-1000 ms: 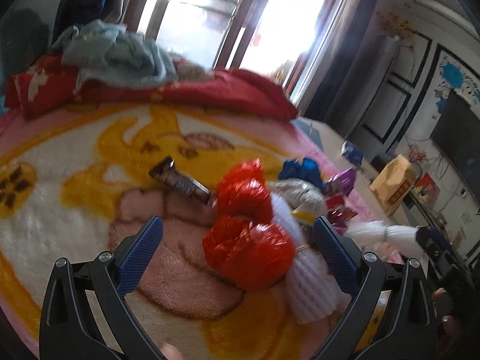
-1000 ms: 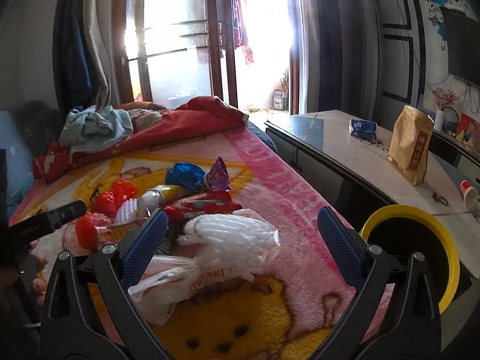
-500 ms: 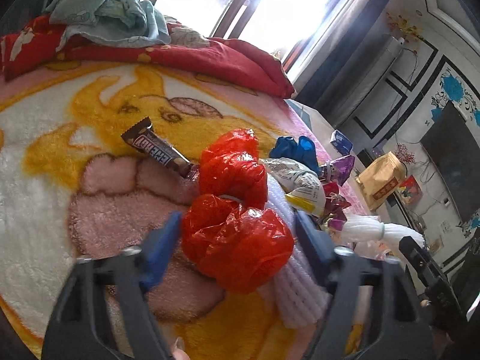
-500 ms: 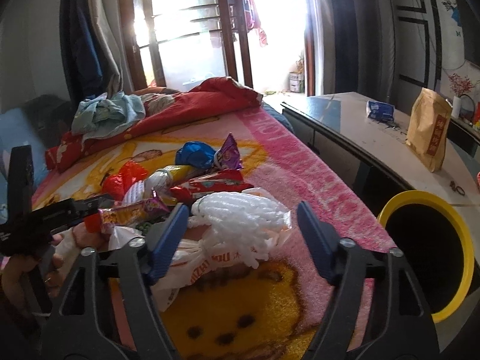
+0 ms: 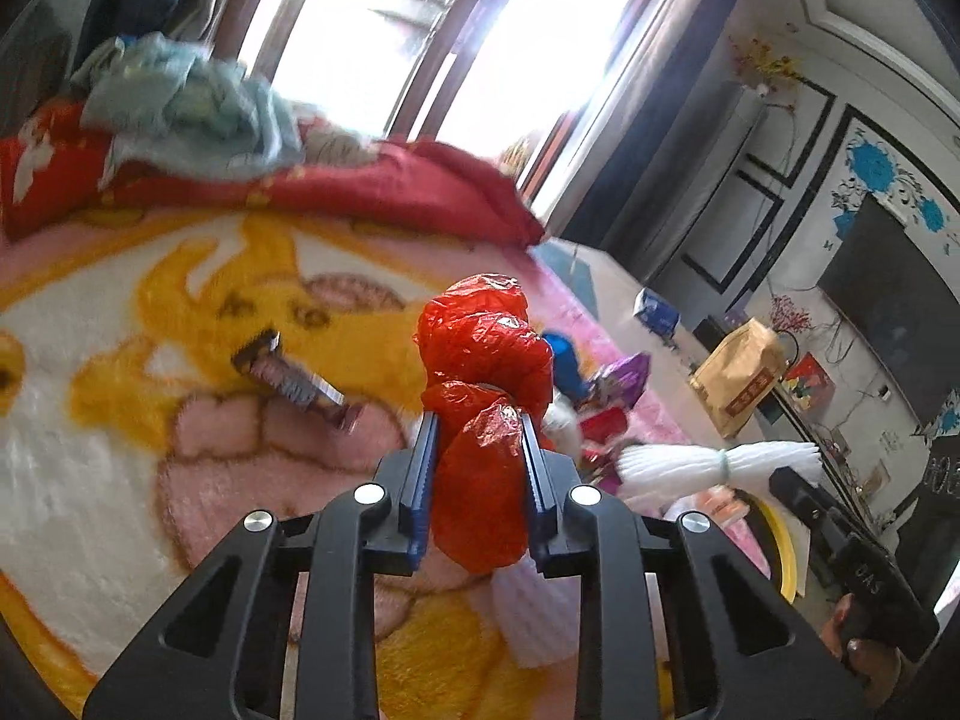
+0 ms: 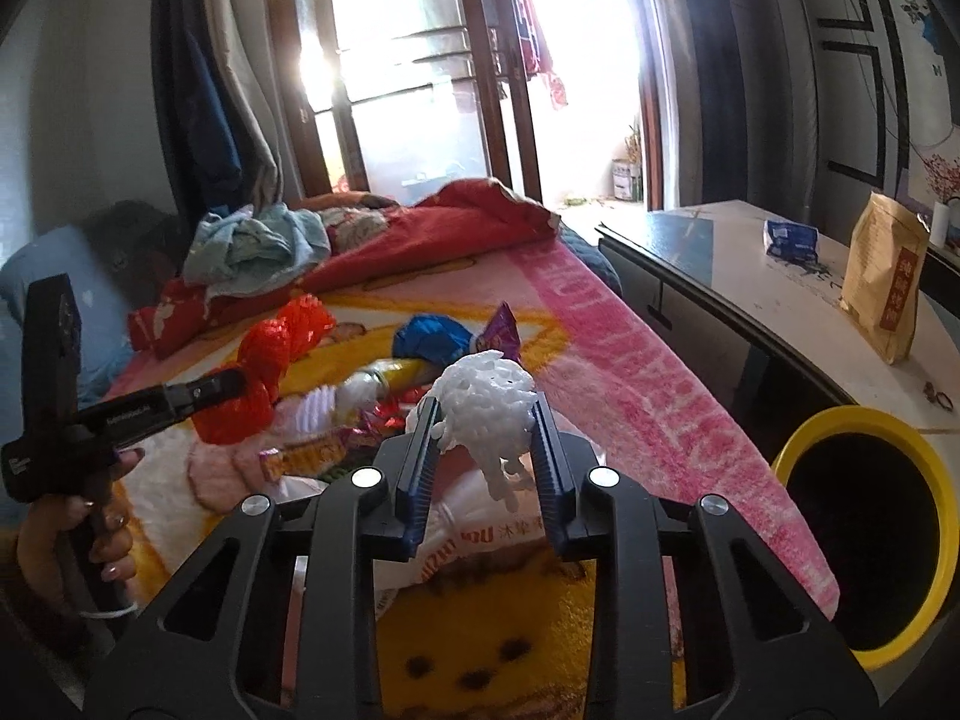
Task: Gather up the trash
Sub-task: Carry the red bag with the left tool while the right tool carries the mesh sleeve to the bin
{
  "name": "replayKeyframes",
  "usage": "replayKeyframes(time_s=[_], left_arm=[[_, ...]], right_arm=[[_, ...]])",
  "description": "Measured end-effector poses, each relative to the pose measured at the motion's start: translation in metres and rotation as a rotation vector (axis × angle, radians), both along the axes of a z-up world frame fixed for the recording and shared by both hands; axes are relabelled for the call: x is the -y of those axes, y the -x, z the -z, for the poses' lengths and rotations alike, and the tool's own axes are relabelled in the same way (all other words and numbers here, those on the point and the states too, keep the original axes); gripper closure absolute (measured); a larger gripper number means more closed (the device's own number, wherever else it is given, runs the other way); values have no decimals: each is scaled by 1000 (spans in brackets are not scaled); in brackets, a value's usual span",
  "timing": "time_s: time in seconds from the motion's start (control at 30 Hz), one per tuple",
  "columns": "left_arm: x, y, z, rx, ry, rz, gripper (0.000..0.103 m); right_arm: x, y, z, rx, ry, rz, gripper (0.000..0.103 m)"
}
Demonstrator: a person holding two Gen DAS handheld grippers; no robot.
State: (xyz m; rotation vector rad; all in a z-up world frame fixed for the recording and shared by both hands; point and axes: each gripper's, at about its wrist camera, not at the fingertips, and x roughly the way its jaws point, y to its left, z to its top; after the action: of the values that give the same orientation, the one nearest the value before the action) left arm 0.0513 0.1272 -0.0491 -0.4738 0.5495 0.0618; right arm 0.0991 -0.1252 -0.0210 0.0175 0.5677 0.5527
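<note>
Over the pink-and-yellow plush blanket (image 5: pixel 120 450), the left gripper (image 5: pixel 478 420) is closing, pinching a crinkled red plastic bag (image 5: pixel 480 468), apparently lifted clear. Beside the yellow-rimmed bin (image 6: pixel 864 528), the right gripper (image 6: pixel 483 405) is closing on a white foam mesh sleeve (image 6: pixel 486 402).

Red bag (image 5: pixel 480 420): its lower part sits between the left claw (image 5: pixel 478 468) pads, so the grip point is covered by crinkled plastic.
Candy bar (image 5: pixel 288 381): smeared by blur, label unreadable.
Foam net (image 6: pixel 486 402): its tail drops behind the right claw (image 6: pixel 483 450) fingers.
White bag (image 6: pixel 456 540): mostly hidden under the claw frame; print only partly legible.
Yellow bin (image 6: pixel 936 498): cut off by the picture's right edge, inside too dark to read.
Wrapper pile (image 6: pixel 372 414): overlapped, single pieces hard to separate.
Hand (image 6: pixel 72 534): cut off at the left edge.
</note>
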Motion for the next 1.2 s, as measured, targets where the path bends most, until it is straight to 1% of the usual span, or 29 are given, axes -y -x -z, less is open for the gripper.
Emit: replayKeyframes(time_s=[0.2,0.47,0.73,1.2], left_arm=[[15,3,-30,73,-34,29,80],[49,-5,-47,110,-55,108,80],[85,-18,-51,116,-75,186,80],[133,-37,-49,117,-95,294,80]], right_arm=[[10,4,-16,48,-32,8,81],[35,5,-33,94,-63,67,81],[69,3,-42,119,-89,156,81],[119,1,-43,118,-103,300,81]])
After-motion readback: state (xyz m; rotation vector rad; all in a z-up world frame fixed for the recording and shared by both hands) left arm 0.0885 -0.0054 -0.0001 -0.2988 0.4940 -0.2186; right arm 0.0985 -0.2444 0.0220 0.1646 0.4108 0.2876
